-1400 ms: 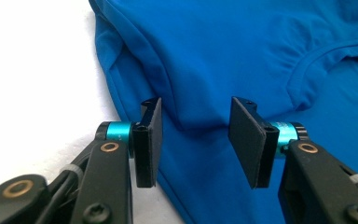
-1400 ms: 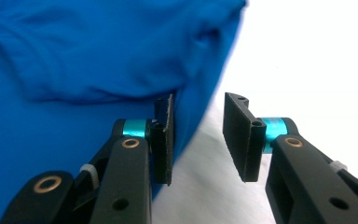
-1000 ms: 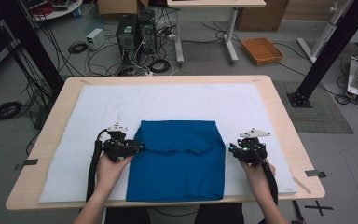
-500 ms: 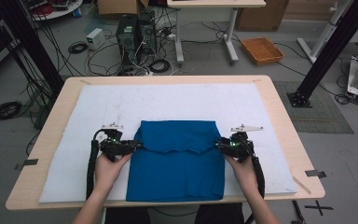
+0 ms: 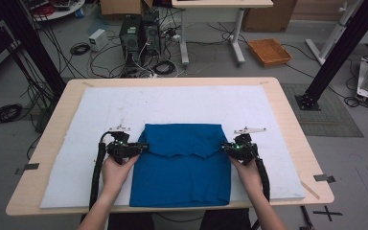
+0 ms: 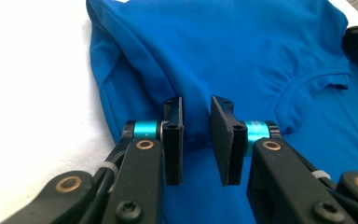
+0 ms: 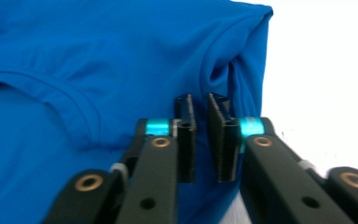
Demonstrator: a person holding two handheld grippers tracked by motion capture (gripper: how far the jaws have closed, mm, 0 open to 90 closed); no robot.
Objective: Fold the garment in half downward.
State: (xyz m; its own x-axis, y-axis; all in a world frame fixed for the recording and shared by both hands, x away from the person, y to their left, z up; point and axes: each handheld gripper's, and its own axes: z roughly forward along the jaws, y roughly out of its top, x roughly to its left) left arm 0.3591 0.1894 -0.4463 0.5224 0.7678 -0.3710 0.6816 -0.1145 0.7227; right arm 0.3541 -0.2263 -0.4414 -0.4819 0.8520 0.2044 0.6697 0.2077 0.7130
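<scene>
between the left gripper's [image 6: 196, 135] 2 black fingers [image 6: 173, 135] a raised ridge of blue cloth stands; the pads have just been closing and sit narrowly apart with the fold in the gap, and whether they already press it is hard to tell. seen from above, this gripper [image 5: 133, 148] lies at the left edge of the shirt [image 5: 184, 163], fingers pointing inward toward the cloth.

at the other edge, the right gripper's [image 7: 201, 135] fingers [image 7: 185, 135] have also just been closing. they stand close together with a thin slot between them, straddling the shirt's side fold [image 7: 242, 70], where the fabric bunches into a dark crease just ahead of the tips. from above, that gripper [image 5: 234, 147] sits at the shirt's right edge, level with the left one.

a hand holds each gripper from behind: the left hand [image 5: 116, 171] and the right hand [image 5: 247, 173], forearms coming up from the near edge, a black cable trailing beside each.

the shirt lies flat on a white mat [image 5: 124, 105], near the front middle of the desk [image 5: 287, 120]. its top part is folded down over the body, and the curved neckline [image 6: 307, 88] lies face up across the middle. both grippers sit level with that folded band.

beyond the desk, cables and computer cases [image 5: 139, 33] lie on the floor.
</scene>
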